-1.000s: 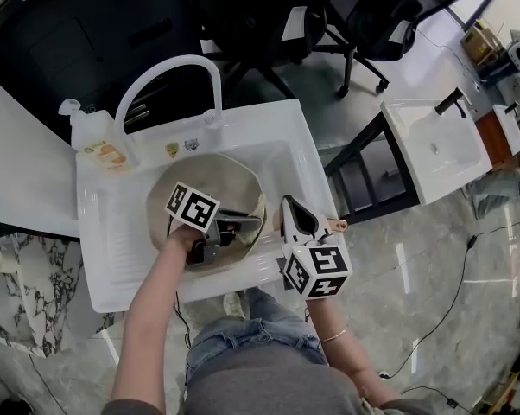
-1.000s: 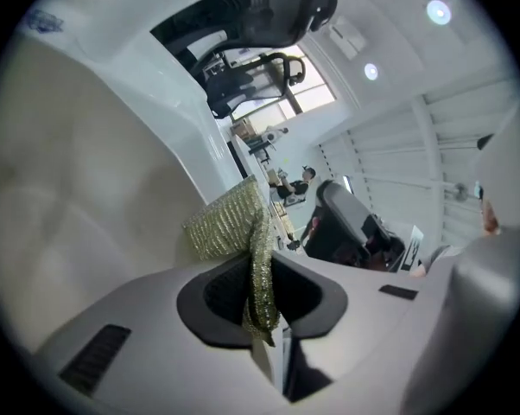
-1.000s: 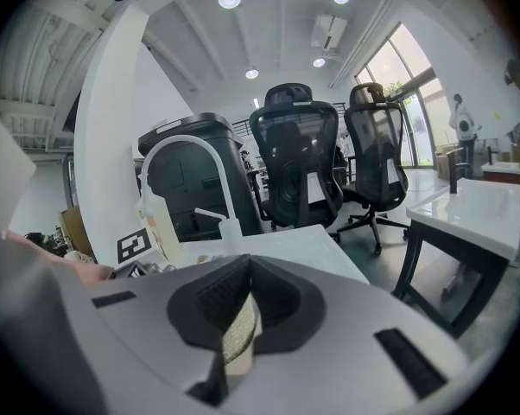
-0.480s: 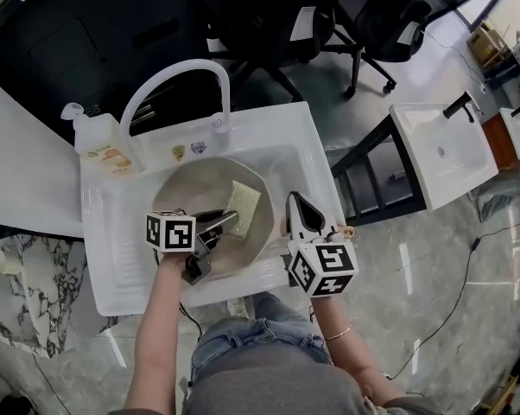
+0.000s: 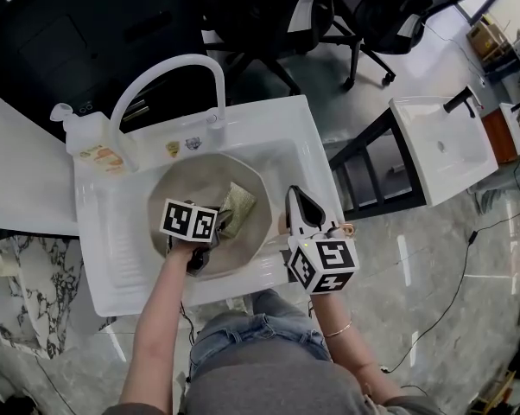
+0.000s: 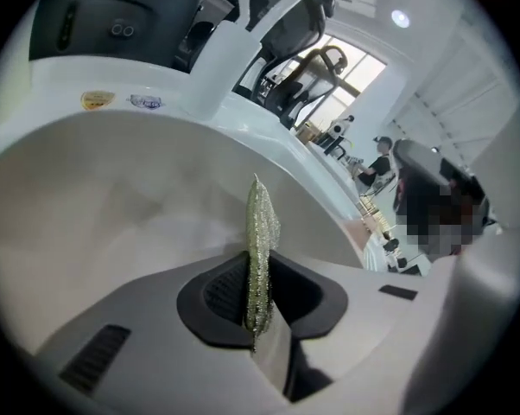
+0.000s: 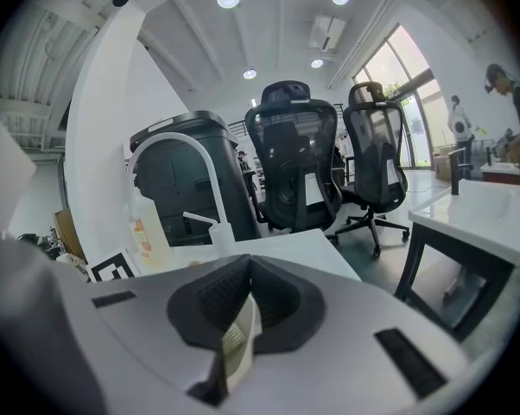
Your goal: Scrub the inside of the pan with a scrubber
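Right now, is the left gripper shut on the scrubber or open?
Shut on it. The left gripper has its jaws closed against both faces of the scrubber, which stands edge-on between them over the pan.

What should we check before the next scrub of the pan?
1. Glittery yellow-green scrubber pad clamped in the left gripper: ok.
2. Scrubber pad is inside the round beige pan: ok.
3. Right gripper shut on the pan's thin pale handle: ok.
4. Pan sits in the white sink: ok.
5. Scrubber pad pressing on the pan's surface: cannot tell.
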The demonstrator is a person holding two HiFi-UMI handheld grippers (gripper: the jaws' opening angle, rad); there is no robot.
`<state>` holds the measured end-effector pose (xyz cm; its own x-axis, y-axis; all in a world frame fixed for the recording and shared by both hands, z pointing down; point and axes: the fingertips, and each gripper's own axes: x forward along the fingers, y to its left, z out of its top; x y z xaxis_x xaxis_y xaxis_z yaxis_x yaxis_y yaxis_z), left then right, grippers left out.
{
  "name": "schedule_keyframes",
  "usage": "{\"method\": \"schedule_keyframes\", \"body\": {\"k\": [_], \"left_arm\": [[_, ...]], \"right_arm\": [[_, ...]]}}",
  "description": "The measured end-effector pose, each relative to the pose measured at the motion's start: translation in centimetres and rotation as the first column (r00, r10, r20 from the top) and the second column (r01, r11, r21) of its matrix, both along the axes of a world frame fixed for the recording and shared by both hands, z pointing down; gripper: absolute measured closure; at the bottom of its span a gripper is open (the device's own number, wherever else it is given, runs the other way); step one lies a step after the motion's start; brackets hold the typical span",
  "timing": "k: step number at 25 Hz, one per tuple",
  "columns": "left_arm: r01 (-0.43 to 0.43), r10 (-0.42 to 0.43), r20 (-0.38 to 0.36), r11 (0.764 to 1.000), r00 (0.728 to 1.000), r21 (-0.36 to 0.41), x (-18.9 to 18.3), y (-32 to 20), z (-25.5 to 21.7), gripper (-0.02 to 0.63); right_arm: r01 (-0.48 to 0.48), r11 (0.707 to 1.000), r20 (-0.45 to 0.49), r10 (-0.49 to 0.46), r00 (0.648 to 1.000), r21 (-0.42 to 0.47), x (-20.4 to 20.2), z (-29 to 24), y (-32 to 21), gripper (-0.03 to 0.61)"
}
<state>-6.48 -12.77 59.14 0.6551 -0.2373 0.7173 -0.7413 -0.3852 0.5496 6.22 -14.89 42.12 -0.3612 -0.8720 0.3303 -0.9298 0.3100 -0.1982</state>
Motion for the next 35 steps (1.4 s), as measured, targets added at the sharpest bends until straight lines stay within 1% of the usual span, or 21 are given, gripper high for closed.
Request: {"method": "schedule_keyframes", "body": {"k": [3, 5, 9, 14, 18, 22, 27, 31, 33, 35], "left_arm": [[0.005, -0.006, 0.094, 1.0, 0.996, 0.01, -0.4, -0.5, 1.2, 0.552], [-0.004, 0.001, 0.154, 1.0, 0.988, 0.013, -0.7, -0.7, 2.0, 0.552], [-0.047, 0.041, 0.268, 0.999, 0.962, 0.018, -1.0, -1.2, 3.0, 0.552], [-0.072, 0.053, 0.373, 0.997, 0.927, 0.038, -2.0, -2.5, 3.3, 0.551], [-0.079, 0.036, 0.458, 0.994, 0.888, 0.075, -3.8, -3.7, 3.4, 0.551], [-0.091, 0.004, 0.536, 0.987, 0.844, 0.136, -5.7, -5.1, 2.8, 0.551], [-0.105, -0.013, 0.606, 0.982, 0.796, 0.159, -7.3, -5.6, 2.8, 0.551], [-0.118, -0.015, 0.656, 0.98, 0.754, 0.158, -8.4, -5.6, 2.9, 0.551], [-0.13, -0.019, 0.687, 0.978, 0.726, 0.164, -9.0, -5.8, 2.8, 0.551], [-0.145, -0.026, 0.726, 0.974, 0.687, 0.173, -9.8, -6.0, 2.6, 0.551]], "right_arm": [[-0.001, 1.0, 0.001, 0.001, 1.0, -0.002, 0.2, 0.2, 0.0, 0.568], [-0.002, 1.0, 0.001, 0.002, 1.0, -0.003, 0.3, 0.3, -0.1, 0.568], [-0.007, 1.0, -0.002, 0.007, 1.0, -0.009, 0.6, 0.5, -0.1, 0.568], [-0.014, 1.0, -0.002, 0.014, 1.0, -0.015, 1.3, 0.7, -0.4, 0.568], [-0.008, 1.0, -0.001, 0.008, 1.0, -0.019, 1.3, 0.8, -0.6, 0.568], [0.003, 1.0, -0.004, -0.003, 1.0, -0.023, 1.0, 0.9, -0.8, 0.568], [0.022, 0.999, -0.01, -0.022, 1.0, -0.027, 0.6, 1.2, -0.9, 0.568], [0.028, 0.999, -0.014, -0.028, 1.0, -0.028, 0.3, 1.1, -1.0, 0.568], [0.03, 0.999, -0.015, -0.031, 0.999, -0.027, 0.3, 1.0, -1.0, 0.568], [0.031, 0.999, -0.015, -0.032, 0.999, -0.027, 0.2, 1.0, -0.9, 0.568]]}}
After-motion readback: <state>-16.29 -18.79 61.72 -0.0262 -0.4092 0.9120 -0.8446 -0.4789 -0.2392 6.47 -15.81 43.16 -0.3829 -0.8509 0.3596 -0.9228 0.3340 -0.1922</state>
